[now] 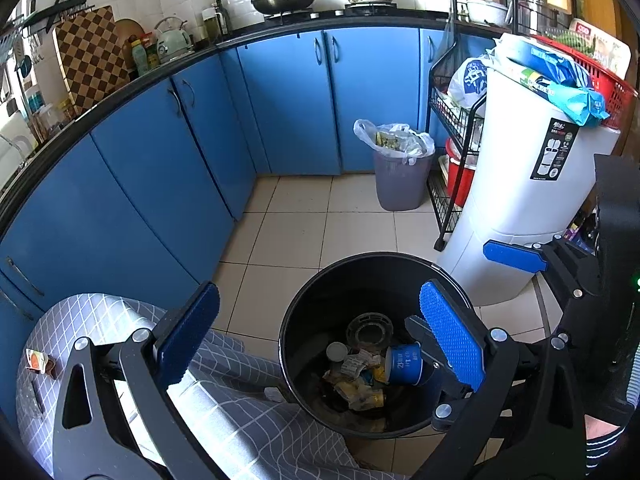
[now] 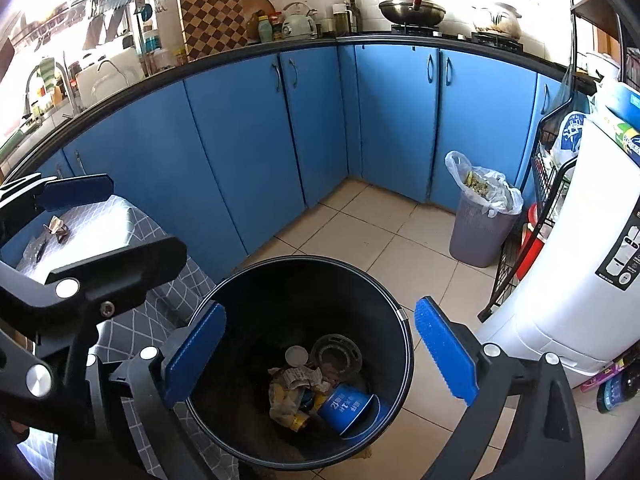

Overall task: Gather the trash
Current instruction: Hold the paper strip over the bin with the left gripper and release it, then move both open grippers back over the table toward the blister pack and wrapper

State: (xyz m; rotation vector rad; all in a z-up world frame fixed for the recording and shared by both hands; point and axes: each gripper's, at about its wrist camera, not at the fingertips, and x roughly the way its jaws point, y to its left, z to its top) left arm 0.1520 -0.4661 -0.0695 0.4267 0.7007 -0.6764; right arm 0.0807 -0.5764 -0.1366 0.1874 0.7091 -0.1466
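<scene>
A black round bin (image 1: 283,344) (image 2: 304,259) stands on the tiled floor beside a table with a grey checked cloth (image 1: 100,312) (image 2: 120,220). In the bin lie a blue paper cup (image 1: 404,364) (image 2: 348,404), crumpled paper (image 1: 356,364) (image 2: 298,378), yellow wrappers and a white lid. My right gripper (image 2: 320,306) hangs open over the bin, with nothing between its fingers. My left gripper (image 1: 320,288) is open too, spanning the table edge and the bin, also with nothing in it. A small crumpled wrapper (image 1: 38,362) (image 2: 58,228) lies on the cloth.
A grey bin lined with a full plastic bag (image 1: 400,180) (image 2: 480,236) stands in the far corner. A tall white appliance (image 1: 520,184) (image 2: 580,260) and a black wire rack (image 1: 452,128) flank the right side. Blue cabinets (image 1: 180,160) run along the left and back.
</scene>
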